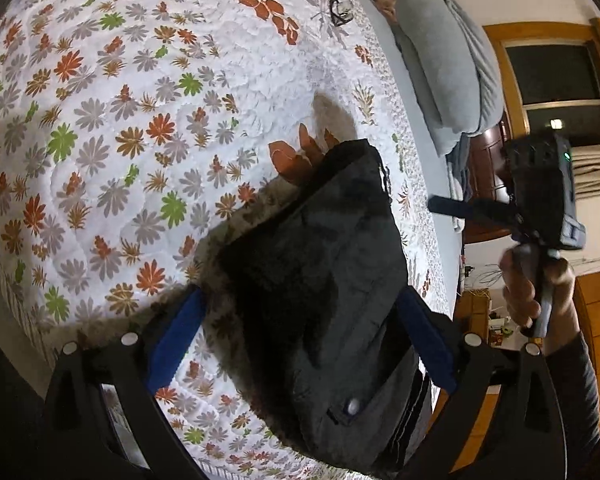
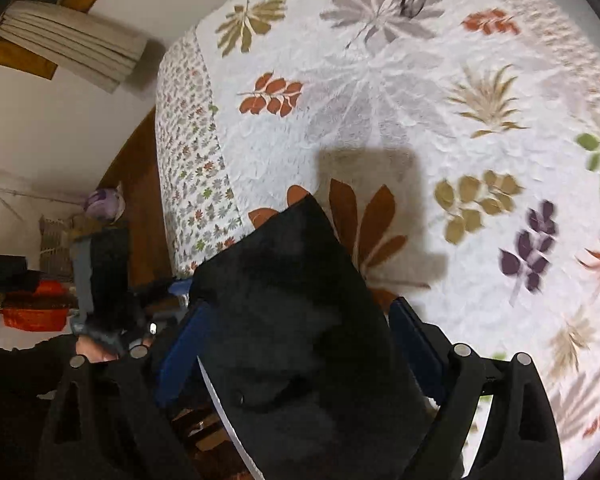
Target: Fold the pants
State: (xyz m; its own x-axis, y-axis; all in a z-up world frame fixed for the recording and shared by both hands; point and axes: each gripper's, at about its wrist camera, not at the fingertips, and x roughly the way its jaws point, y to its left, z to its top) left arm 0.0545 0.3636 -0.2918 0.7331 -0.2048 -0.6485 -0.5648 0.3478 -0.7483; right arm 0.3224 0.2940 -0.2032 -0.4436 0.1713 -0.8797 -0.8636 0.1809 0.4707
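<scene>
The black pants (image 1: 324, 264) hang in the air above a bed with a white floral quilt (image 1: 120, 128). My left gripper (image 1: 304, 320), with blue pads, holds a bunch of the dark fabric between its jaws; a pocket button shows low on the cloth. In the left wrist view the right gripper (image 1: 444, 204) is at the right, held in a hand beside the bed. My right gripper (image 2: 296, 344) also has black pants fabric (image 2: 300, 320) bunched between its blue pads, lifted over the quilt (image 2: 420, 100). The cloth hides both sets of fingertips.
A pair of glasses (image 1: 340, 10) lies on the quilt near the far edge. A grey pillow (image 1: 440, 68) lies at the head of the bed. A wooden window frame (image 1: 556, 80) is at right. Folded bedding (image 2: 72, 46) and clutter, including an orange item (image 2: 36, 312), are at left.
</scene>
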